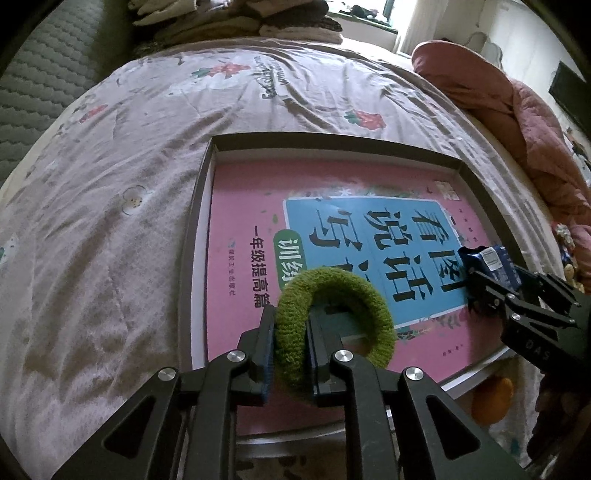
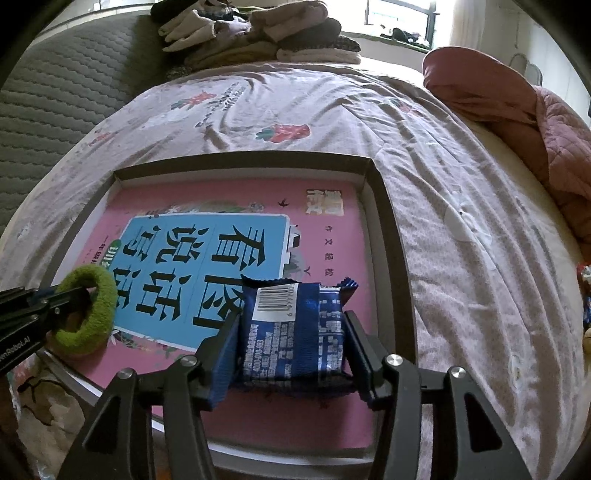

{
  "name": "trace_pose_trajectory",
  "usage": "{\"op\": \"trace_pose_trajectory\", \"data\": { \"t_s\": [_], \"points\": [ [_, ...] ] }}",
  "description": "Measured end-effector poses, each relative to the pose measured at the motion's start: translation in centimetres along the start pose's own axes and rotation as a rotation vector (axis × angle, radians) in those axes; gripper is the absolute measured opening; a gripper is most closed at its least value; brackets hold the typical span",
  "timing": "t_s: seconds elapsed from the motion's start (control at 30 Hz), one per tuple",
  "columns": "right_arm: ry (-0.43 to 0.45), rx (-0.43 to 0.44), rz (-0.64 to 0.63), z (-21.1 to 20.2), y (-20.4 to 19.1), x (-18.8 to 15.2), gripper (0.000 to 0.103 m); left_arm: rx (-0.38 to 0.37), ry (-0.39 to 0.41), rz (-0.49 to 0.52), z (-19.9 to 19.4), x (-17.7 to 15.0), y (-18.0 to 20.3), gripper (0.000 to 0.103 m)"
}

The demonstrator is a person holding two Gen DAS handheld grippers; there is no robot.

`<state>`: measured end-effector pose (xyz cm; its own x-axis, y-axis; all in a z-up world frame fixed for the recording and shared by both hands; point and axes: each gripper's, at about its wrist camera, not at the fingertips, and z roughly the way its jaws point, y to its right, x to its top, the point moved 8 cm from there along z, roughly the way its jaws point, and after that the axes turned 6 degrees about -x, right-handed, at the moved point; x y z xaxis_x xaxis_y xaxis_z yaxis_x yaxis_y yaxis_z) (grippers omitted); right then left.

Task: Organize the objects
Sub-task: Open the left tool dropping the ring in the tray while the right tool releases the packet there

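Across the whole background spreads a bed covered by a pale lilac quilt [image 1: 122, 229] printed with strawberries and small flowers, with a grey quilted headboard [image 2: 48, 107] to the left, a heap of folded clothes [image 2: 258, 33] at the far end near the window, and a rumpled pink blanket [image 1: 517, 122] along the right side. On the quilt lies a shallow box [image 2: 391, 236] with dark walls and a white inner rim, and flat inside it, filling most of its floor, is a pink book [image 2: 332, 236] with a blue title panel bearing large black Chinese characters. Above the book's near right part, the right gripper [image 2: 291, 343] is closed on a blue snack packet [image 2: 291, 332], its pads pressing the packet's two sides, barcode face up; whether the packet touches the cover cannot be told. Over the book's near left part, the left gripper [image 1: 290, 350] pinches one side of a fuzzy green hair tie [image 1: 332, 317], narrow jaws clamping the band so the ring stands nearly upright, its far arc hanging above the pink cover. Both tools sit inside the box's outline, well apart from each other.
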<state>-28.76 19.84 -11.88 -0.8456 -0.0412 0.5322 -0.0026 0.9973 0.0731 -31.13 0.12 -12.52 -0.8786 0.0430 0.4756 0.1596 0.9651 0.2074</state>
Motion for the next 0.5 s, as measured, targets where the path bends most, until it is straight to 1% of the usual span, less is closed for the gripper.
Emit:
{"op": "trace_pose_trajectory", "data": {
  "t_s": [0.2,0.3,0.37,0.43,0.5],
  "points": [
    [0.025,-0.014,-0.01,-1.3,0.0,0.3,0.06,0.013,0.019,-0.009,-1.0,0.0,-0.4,0.021],
    [0.039,-0.016,-0.006,-2.3,0.1,0.4,0.06,0.01,0.044,-0.016,-2.4,0.2,-0.2,0.029],
    [0.056,-0.009,-0.004,-3.4,0.1,0.6,0.06,0.01,0.058,-0.017,-3.3,0.3,-0.1,0.043],
    [0.078,-0.003,-0.002,-4.7,0.0,0.7,0.06,0.012,0.083,-0.017,-4.6,0.4,0.2,0.048],
    [0.101,0.006,-0.002,-6.1,0.0,0.8,0.061,0.012,0.114,-0.01,-6.2,0.4,0.7,0.048]
  ]
}}
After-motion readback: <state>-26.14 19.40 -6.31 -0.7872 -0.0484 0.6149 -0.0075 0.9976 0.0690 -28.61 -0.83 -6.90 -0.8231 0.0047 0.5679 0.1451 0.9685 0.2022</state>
